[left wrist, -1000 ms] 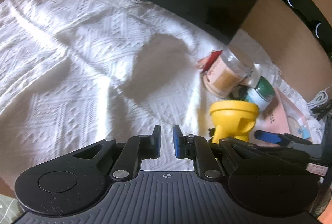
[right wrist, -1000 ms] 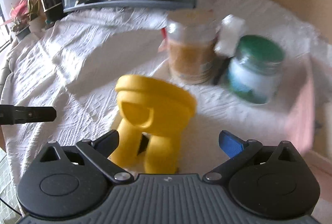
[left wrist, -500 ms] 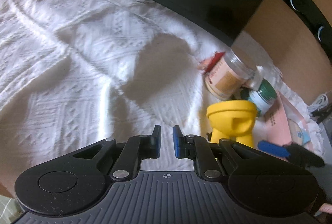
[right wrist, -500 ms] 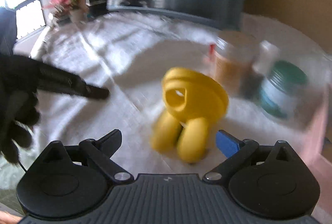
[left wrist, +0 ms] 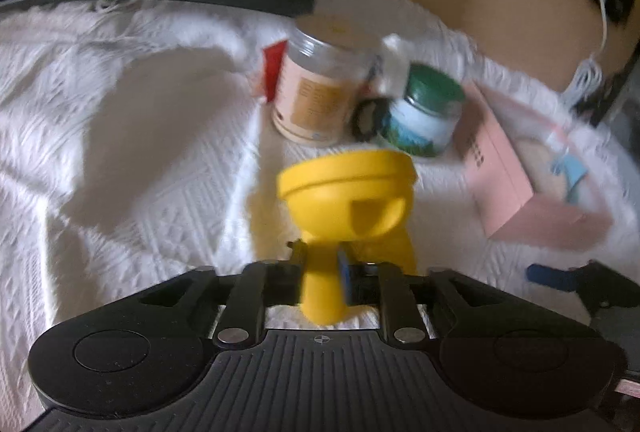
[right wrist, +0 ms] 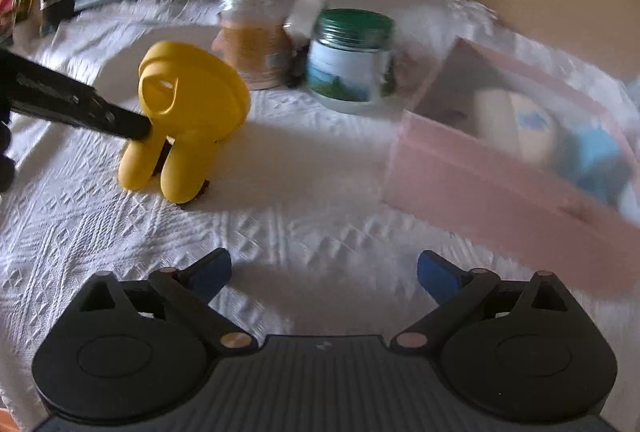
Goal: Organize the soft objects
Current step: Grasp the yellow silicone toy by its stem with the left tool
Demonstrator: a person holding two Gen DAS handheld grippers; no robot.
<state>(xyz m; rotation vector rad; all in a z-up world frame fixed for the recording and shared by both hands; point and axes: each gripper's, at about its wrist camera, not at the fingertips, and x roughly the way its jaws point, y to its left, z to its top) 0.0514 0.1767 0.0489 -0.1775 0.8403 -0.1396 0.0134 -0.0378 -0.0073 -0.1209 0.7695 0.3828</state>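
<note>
Across the whole frame a white textured cloth [right wrist: 280,232] is spread. At right, a pink box [right wrist: 500,184] is seen, its blurred pale and blue contents hard to identify. Behind, an orange-filled jar [right wrist: 256,44] and green-lidded jar [right wrist: 352,60] stand. Centre-left, the yellow soft toy [left wrist: 352,200] is clamped by one leg in the left gripper [left wrist: 323,274], whose jaws have just been widened; the right gripper [right wrist: 324,272] is held open, empty.

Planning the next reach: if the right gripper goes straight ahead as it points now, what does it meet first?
Probably only the white textured cloth; the open right gripper has nothing between its fingers. The green-lidded jar stands further on, though depth is unclear.
</note>
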